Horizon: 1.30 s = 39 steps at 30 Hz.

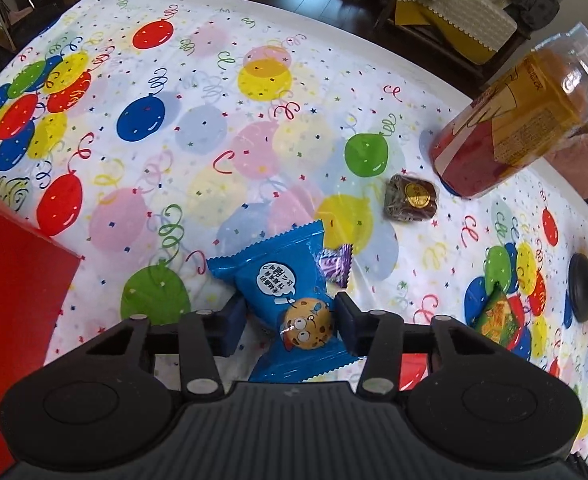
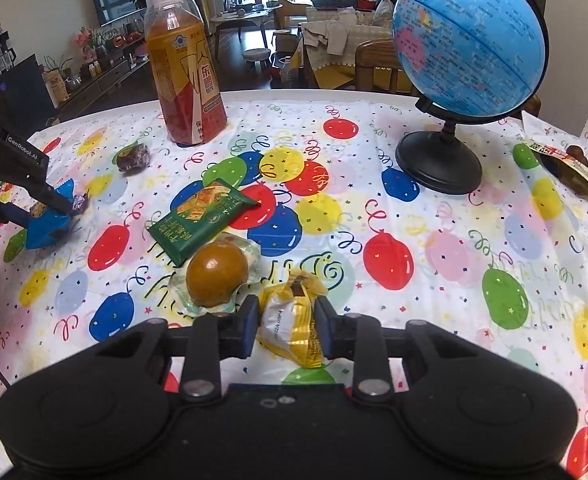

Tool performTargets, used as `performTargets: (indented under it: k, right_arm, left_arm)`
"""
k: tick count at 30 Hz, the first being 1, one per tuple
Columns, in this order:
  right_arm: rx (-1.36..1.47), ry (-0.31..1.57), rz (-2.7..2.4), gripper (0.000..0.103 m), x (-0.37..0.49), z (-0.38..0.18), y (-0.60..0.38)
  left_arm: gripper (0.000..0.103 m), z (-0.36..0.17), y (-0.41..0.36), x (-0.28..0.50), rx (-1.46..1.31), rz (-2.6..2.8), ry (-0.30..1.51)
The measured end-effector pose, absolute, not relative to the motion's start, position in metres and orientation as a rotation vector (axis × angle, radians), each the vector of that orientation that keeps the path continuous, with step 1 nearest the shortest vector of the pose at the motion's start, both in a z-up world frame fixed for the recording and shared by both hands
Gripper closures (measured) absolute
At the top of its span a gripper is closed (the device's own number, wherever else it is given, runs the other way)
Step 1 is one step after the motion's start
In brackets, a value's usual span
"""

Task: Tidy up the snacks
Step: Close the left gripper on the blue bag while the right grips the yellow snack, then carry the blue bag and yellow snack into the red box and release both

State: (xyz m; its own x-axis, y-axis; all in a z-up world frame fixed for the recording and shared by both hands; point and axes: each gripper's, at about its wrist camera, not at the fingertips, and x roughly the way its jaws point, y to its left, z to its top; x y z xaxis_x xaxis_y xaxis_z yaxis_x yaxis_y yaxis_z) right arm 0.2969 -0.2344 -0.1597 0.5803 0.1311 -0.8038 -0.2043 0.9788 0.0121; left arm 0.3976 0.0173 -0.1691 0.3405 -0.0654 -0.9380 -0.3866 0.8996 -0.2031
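Task at early stage. Left claw [image 1: 290,326] clamped on blue cookie packet [image 1: 284,292]; right claw [image 2: 286,330] clamped on yellow packet [image 2: 292,320]. Both packets on worktop [image 2: 433,280]; 4 other snacks remain scattered.

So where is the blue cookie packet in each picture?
Left wrist view: the blue cookie packet lies low in the middle, between the left gripper's pads, which touch its sides.
Right wrist view: it sits at the far left edge, under the other gripper.
Shared landmark: the tea bottle, top right in the left view, upper left in the right view.
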Motion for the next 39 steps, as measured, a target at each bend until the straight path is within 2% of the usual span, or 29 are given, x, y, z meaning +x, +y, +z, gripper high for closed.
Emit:
performTargets:
  k: [20,39]
  right_arm:
    - [-0.046,0.869,0.221,0.078,0.229,-0.106,-0.227]
    - [-0.079,0.783,0.36,0.078,0.154,-0.04,-0.155]
  left_arm:
    - [0.058,-0.118,0.006,0.31,-0.384,0.13,1.182]
    - [0.058,-0.052,0.042,0.217,-0.353,0.068,1.113]
